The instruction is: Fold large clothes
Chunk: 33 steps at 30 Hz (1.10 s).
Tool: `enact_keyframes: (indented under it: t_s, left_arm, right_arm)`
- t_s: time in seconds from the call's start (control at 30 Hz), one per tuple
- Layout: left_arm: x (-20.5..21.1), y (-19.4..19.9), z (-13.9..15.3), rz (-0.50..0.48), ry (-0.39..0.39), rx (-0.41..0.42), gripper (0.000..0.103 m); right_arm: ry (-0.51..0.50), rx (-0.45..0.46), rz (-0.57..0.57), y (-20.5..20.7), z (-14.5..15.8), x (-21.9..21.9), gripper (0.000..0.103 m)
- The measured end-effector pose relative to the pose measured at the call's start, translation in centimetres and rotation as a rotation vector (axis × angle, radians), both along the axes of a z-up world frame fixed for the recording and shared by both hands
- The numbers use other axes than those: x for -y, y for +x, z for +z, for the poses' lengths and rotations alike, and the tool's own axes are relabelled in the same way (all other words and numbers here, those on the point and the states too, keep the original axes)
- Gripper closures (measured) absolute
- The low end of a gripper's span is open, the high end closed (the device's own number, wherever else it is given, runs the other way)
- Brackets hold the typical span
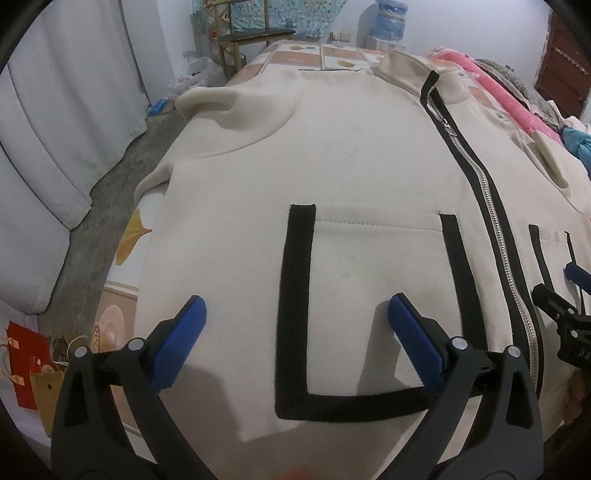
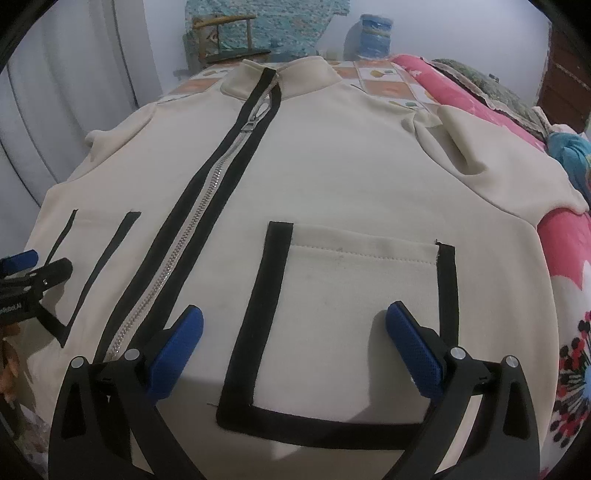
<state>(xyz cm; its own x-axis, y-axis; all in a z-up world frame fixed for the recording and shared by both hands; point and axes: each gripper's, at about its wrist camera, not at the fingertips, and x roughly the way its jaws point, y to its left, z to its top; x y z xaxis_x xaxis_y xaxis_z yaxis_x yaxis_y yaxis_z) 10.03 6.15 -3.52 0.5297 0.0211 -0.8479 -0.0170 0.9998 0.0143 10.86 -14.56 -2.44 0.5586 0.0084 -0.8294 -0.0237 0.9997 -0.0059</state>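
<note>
A cream zip-up jacket [image 1: 351,155] [image 2: 351,177] lies flat, front up, on a bed, collar at the far end. Black tape edges its zipper [image 1: 491,218] [image 2: 192,229] and both patch pockets. My left gripper [image 1: 297,310] hovers open over the jacket's left pocket [image 1: 373,295], blue pads wide apart, nothing between them. My right gripper [image 2: 295,321] stands open above the other pocket [image 2: 354,310], also empty. Each gripper shows at the edge of the other's view. Both sleeves lie tucked beside the body.
The bed carries a tiled-pattern sheet [image 1: 332,55] and a pink floral blanket [image 2: 565,266] on the right. White curtains [image 1: 55,110] and a grey floor [image 1: 110,192] lie left. Red and tan paper bags [image 1: 29,369] stand by the bed. A chair [image 1: 251,37] and water bottle [image 1: 389,20] sit beyond.
</note>
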Motion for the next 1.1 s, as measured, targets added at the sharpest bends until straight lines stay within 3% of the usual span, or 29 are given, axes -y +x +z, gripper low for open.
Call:
enact_keyframes:
  t_s: [0.47, 0.6, 0.73, 0.87, 1.03, 1.1]
  left_arm:
    - [-0.5, 0.1, 0.3, -0.048, -0.017, 0.017, 0.007]
    - [-2.5, -0.6, 2.7, -0.018, -0.056, 0.102, 0.007]
    - [-6.3, -0.7, 5.9, 0.04, -0.074, 0.206, 0.007]
    - [-11.8, 1.0, 7.9, 0.13, -0.147, 0.233, 0.008]
    - [-17.8, 3.8, 7.6, 0.244, -0.275, 0.236, 0.009]
    - [-20.2, 5.4, 6.2, 0.299, -0.316, 0.193, 0.016]
  right_arm:
    - [0.001, 0.019, -0.005, -0.2, -0.2, 0.0, 0.006]
    - [0.016, -0.036, 0.009, 0.1, 0.3, 0.1, 0.006]
    - [0.089, -0.031, 0.044, -0.3, 2.9, 0.6, 0.006]
    - [0.093, 0.038, 0.125, -0.1, 7.1, -0.1, 0.006]
    - [0.132, 0.069, 0.257, 2.7, 10.5, -3.1, 0.006]
    - [0.131, 0.055, 0.293, 4.1, 10.6, -4.7, 0.006]
